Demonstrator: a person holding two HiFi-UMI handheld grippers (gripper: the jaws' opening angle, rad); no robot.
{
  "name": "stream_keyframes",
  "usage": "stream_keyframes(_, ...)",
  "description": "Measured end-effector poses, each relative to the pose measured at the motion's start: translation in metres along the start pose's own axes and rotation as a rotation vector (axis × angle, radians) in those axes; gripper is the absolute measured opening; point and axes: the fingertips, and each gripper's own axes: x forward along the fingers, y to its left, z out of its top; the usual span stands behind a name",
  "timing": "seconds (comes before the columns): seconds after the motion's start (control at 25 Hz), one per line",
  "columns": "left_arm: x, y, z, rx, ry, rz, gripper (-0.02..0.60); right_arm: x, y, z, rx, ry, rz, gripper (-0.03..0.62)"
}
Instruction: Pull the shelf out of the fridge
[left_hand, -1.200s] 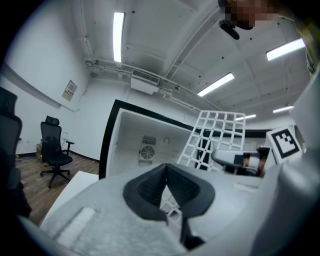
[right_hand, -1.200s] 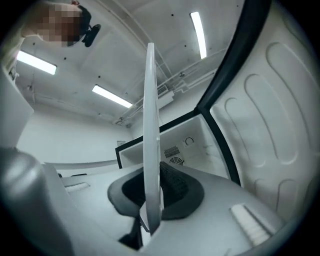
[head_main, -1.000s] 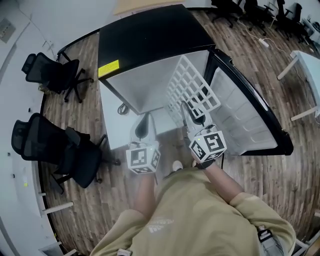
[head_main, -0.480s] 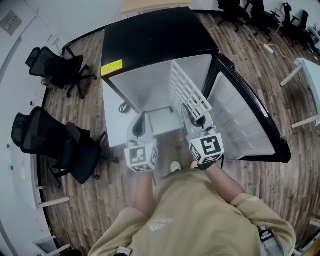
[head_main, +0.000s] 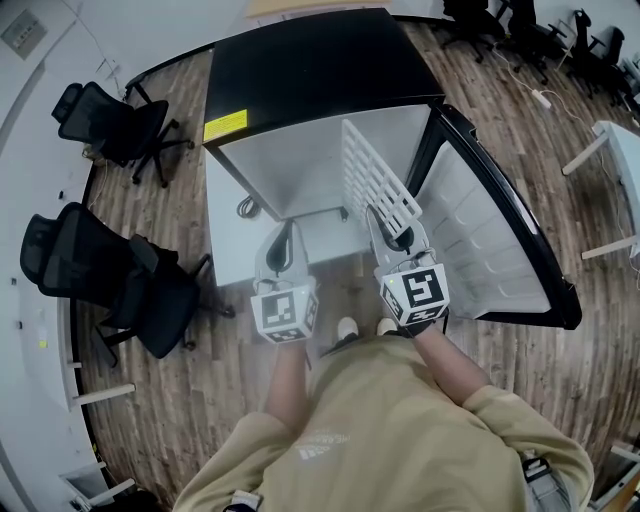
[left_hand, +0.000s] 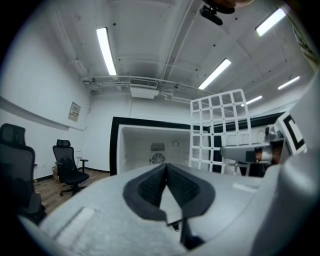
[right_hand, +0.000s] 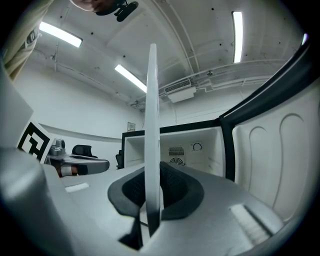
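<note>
The black fridge (head_main: 310, 70) stands open, and its white inside (head_main: 290, 170) holds nothing. A white grid shelf (head_main: 372, 180) stands on edge outside the opening, near the door side. My right gripper (head_main: 396, 236) is shut on the shelf's near edge. In the right gripper view the shelf (right_hand: 152, 115) runs edge-on, straight up from between the pads. My left gripper (head_main: 282, 246) hovers beside it to the left, shut with nothing in it. The left gripper view shows the shelf (left_hand: 220, 131) and the right gripper (left_hand: 248, 153) to its right, with the fridge (left_hand: 150, 145) behind.
The fridge door (head_main: 490, 240) hangs open to the right. Two black office chairs (head_main: 110, 285) stand on the wooden floor at the left, and more (head_main: 520, 25) stand at the far right. A white table (head_main: 612, 140) sits at the right edge.
The shelf has turned more upright and edge-on in my right gripper and has come a little nearer. My left gripper has stayed shut and empty beside it.
</note>
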Motion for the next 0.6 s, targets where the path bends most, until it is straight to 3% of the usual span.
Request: stream_keyframes(0.6,0.013,-0.015,-0.015,-0.025,0.026,-0.04,0.0,0.007,-0.002,-0.003,-0.021,0.024,0.015,0.028)
